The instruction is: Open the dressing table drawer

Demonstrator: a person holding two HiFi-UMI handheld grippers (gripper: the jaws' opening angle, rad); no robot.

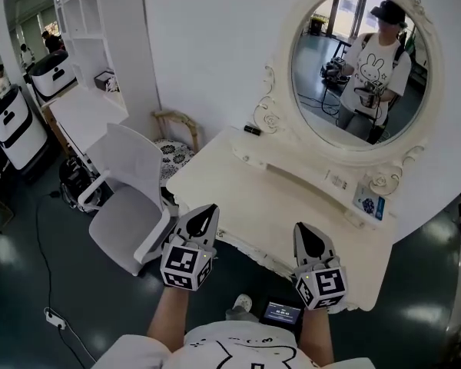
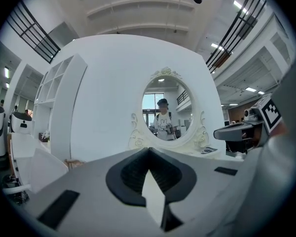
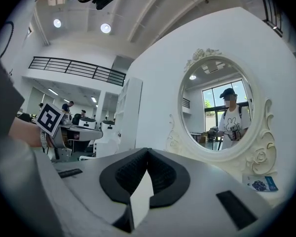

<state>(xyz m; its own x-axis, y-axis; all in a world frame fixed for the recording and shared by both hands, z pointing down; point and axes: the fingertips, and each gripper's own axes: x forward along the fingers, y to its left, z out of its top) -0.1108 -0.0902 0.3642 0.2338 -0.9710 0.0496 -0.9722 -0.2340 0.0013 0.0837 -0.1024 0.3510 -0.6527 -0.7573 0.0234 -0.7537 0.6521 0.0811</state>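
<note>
Dressing table (image 1: 238,191) lies before left claw (image 1: 207,209), right claw (image 1: 302,228).

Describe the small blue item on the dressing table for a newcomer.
Start at the oval mirror on the cream dressing table. At the right end of its frame's base, beside a carved rose, sits the blue packet. It alone is coloured; the small object at the left end is black.

One dressing table (image 1: 238,191) bears one oval mirror (image 1: 326,91). Two grippers are at the table's front edge: left gripper (image 1: 203,220) and right gripper (image 1: 309,241). One white chair (image 1: 127,183) and one wicker stool (image 1: 177,141) stand to the table's left. On the table lie one blue card (image 1: 367,203) and one small dark thing (image 1: 252,130), perhaps a remote
</note>
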